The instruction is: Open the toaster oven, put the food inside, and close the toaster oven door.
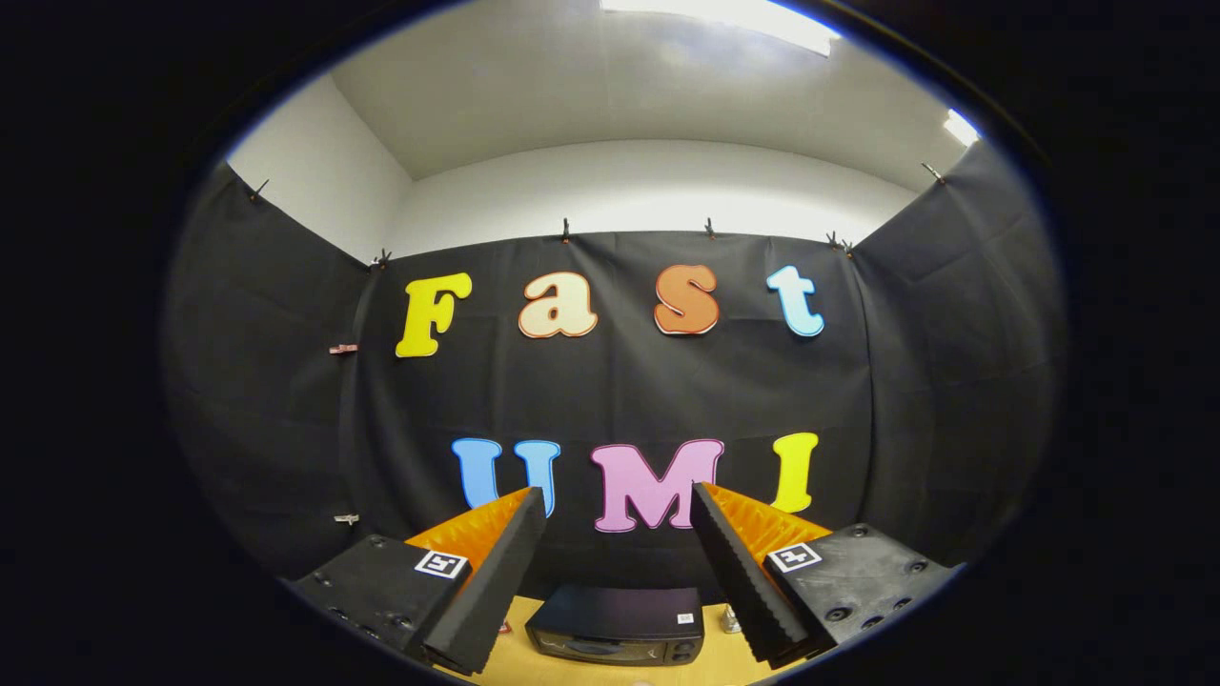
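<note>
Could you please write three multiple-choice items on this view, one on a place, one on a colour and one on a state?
1. Where does the toaster oven stand relative to the gripper?
A. Below and beyond the fingers, on the wooden table
B. Clamped between them
C. Hanging on the wall

2. What colour is the toaster oven's body?
A. White
B. Red
C. Black

3. How are the fingers?
A. Shut on the door
B. Spread apart, holding nothing
C. Shut on food

Answers: 1 A, it sits on the table seen through the gap; 2 C, its casing is dark; 3 B, a wide gap separates the fingertips.
</note>
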`<state>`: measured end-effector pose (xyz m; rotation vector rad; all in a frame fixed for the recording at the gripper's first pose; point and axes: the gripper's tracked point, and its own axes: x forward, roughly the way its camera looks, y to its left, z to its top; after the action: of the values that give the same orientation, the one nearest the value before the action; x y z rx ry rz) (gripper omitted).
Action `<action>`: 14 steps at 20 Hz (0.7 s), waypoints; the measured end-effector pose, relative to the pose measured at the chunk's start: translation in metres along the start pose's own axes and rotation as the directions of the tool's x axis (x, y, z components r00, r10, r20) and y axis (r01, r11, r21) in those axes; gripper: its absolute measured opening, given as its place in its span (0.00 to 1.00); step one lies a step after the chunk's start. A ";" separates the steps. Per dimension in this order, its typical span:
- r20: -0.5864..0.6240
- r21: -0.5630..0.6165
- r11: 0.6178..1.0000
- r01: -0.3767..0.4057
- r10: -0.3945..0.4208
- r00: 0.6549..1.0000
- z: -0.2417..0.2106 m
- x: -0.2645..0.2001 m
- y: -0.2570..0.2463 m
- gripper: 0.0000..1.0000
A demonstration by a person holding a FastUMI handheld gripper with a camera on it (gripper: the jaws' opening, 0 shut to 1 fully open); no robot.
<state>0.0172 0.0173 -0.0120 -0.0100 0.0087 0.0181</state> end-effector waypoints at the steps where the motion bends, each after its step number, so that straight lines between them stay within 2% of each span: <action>1: 0.000 0.000 1.000 -0.010 0.010 1.000 -0.005 0.006 0.005 0.98; 5: -0.014 -0.017 0.999 -0.032 0.032 0.999 -0.035 0.029 0.020 0.98; 11: -0.102 0.054 0.997 -0.057 0.063 0.993 -0.121 0.069 0.038 0.98; 14: -0.074 0.096 0.993 -0.062 0.069 0.995 -0.150 0.085 0.037 0.99</action>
<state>0.1003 0.0545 -0.1635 0.0829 0.0876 0.0833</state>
